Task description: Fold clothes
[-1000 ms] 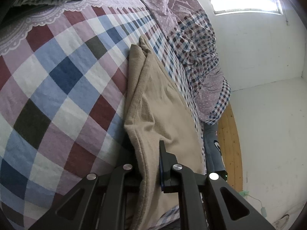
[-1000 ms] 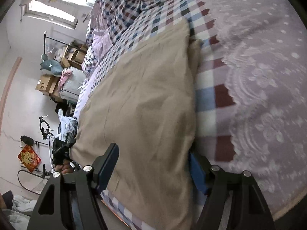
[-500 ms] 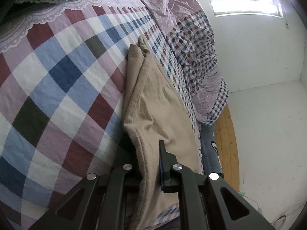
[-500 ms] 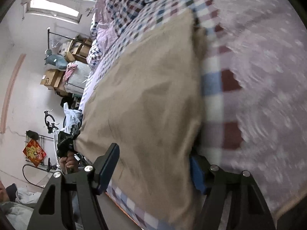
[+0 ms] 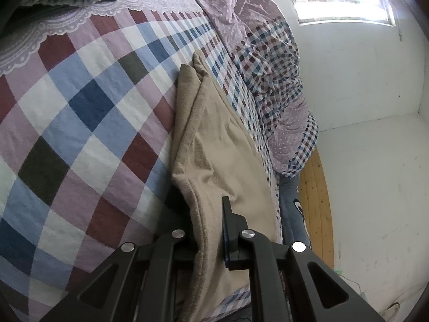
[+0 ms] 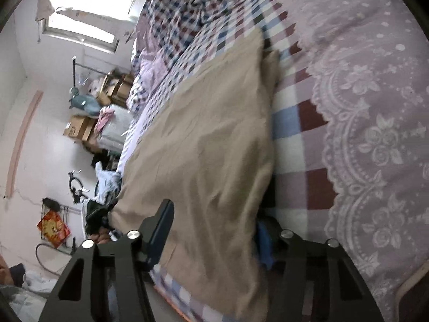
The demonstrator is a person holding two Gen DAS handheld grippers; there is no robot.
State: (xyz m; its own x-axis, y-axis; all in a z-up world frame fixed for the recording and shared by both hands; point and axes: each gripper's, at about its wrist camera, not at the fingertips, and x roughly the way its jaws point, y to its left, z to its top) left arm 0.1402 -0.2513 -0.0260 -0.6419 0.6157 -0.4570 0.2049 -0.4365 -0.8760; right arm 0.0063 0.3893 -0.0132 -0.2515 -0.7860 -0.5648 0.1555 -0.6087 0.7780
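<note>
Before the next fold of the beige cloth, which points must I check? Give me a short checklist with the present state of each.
1. Left gripper is shut on the beige garment: ok.
2. Right gripper has a grip: not ok, jaws wide, cloth between them.
3. Garment lies flat on the checked bedsheet: ok, small creases.
4. Far corner is tidy: not ok, it is bunched.
5. Near hem is even: cannot tell, hidden by the fingers.
</note>
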